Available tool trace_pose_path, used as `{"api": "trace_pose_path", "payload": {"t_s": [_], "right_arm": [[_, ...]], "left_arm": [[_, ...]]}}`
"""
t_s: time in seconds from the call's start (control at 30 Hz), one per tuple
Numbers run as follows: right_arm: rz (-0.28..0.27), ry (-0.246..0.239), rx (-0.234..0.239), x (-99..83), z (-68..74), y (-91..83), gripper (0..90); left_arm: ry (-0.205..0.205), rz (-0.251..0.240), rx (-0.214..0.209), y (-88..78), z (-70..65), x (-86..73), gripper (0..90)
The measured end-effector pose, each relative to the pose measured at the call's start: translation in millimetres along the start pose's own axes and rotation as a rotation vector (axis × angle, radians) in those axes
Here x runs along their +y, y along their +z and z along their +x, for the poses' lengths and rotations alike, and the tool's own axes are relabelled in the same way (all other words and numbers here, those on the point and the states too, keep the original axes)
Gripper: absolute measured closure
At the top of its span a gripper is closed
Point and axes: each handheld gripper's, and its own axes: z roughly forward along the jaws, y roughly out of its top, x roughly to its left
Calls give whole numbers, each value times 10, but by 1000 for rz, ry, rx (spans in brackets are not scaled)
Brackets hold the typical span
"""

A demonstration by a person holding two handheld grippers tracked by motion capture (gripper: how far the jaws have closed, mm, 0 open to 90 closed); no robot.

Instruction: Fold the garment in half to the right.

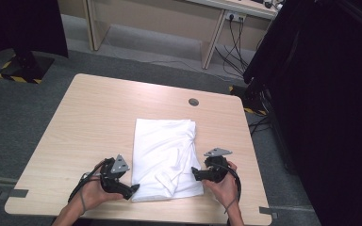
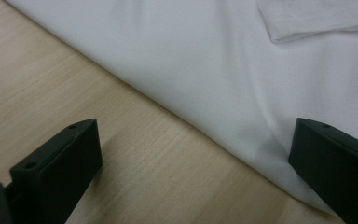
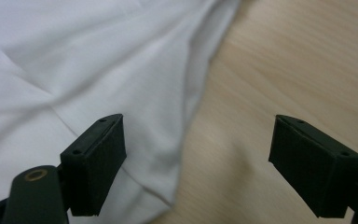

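A folded white garment (image 1: 166,155) lies on the light wooden table (image 1: 89,117), its near edge close to the table's front. My left gripper (image 1: 133,189) sits at the garment's near left corner, open, its jaws astride the cloth's edge (image 2: 205,130) with one jaw over wood and the other over fabric. My right gripper (image 1: 194,173) is at the garment's near right edge, open too. In the right gripper view the white cloth (image 3: 98,79) runs under the left jaw and bare wood lies under the right one. A sleeve hem (image 2: 307,23) rests on top.
A round cable hole (image 1: 193,101) is in the table's far side. Dark curtains (image 1: 330,94) hang at the right, and desk legs with cables (image 1: 235,42) stand beyond the table. Bare wood stretches to the left of the garment.
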Motion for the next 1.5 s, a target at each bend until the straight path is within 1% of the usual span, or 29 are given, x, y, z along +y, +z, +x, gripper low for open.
{"api": "trace_pose_path", "payload": {"t_s": [0.03, 0.07, 0.1, 0.13, 0.17, 0.2, 0.23, 0.27, 0.33, 0.4, 0.5, 0.57, 0.63, 0.7, 0.77, 0.8, 0.83, 0.9, 0.93, 0.97, 1.07, 1.1, 1.13, 1.17, 1.23, 1.3, 1.4, 1.43, 1.5], "right_arm": [[26, -8, -25, -39, -20, 8, 187], [35, 0, -33, -81, -53, 5, 184], [27, 39, -22, -110, -89, -14, 184], [24, 45, -38, -127, -114, -38, 184], [26, 36, -70, -130, -116, -70, 191], [40, -5, -120, -119, -95, -104, 182], [27, -15, -114, -107, -71, -126, 182], [-1, -7, -68, -95, -47, -144, 182], [-22, -2, 0, -75, 1, -153, 182], [7, -31, -16, -70, 39, -133, 182], [4, -13, -14, -77, 36, -115, 182], [-4, -8, 1, -75, 51, -119, 182], [-18, -4, 29, -58, 84, -122, 183], [-27, -9, 39, -39, 123, -127, 184], [-29, -21, 56, -23, 162, -133, 184], [-31, -23, 61, -16, 174, -137, 185], [-39, -27, 67, 0, 188, -142, 186], [-43, -27, 68, 12, 195, -149, 187], [-47, -29, 70, 26, 207, -159, 190], [-52, -30, 76, 36, 220, -166, 194], [-59, -37, 96, 68, 270, -171, 202], [-60, -48, 101, 86, 304, -176, 212], [-62, -56, 108, 100, 323, -178, 215], [-64, -61, 114, 111, 337, -180, 219], [-68, -66, 126, 143, 372, -181, 228], [-67, -80, 131, 172, 413, -179, 245], [-67, -101, 154, 212, 480, -158, 268], [-65, -107, 159, 225, 507, -150, 277], [-62, -131, 170, 253, 564, -128, 294]], "left_arm": [[0, 0, 1, -1, 0, -1, 13], [1, 0, 1, -1, -1, -1, 13], [1, 0, 1, -1, 0, -1, 13], [1, 0, 1, -1, 0, -1, 13], [1, 0, 1, -1, -1, -1, 13], [1, 0, 1, -1, -1, -1, 13], [1, 0, 1, -1, -1, -1, 13], [1, 0, 1, -1, 0, -1, 13], [1, 0, 1, -1, -1, -1, 13], [0, 0, 2, -2, -2, -2, 13], [0, 0, 2, -2, -1, -2, 13], [0, 0, 1, -3, -1, -2, 13], [2, 1, -2, -5, 2, -2, 13], [4, -3, -11, -18, 5, -8, 16], [-4, -7, -28, -51, -16, -16, 42], [7, -10, -41, -86, -55, -24, 41], [16, -10, -43, -105, -77, -34, 45], [24, -9, -43, -115, -95, -55, 46], [33, 4, -41, -104, -106, -86, 41], [39, -1, -35, -103, -107, -99, 23], [38, 2, -20, -160, -87, -100, 40], [26, 6, -23, -197, -61, -122, 41], [25, 9, -19, -211, -45, -139, 42], [23, 14, -7, -230, -17, -166, 44], [2, 19, 14, -272, 57, -231, 42], [-18, 9, 31, -326, 123, -296, 30], [-29, 17, 47, -418, 227, -377, 23], [-39, 8, 57, -439, 268, -409, 20], [-70, 8, 89, -480, 353, -450, 13]]}}
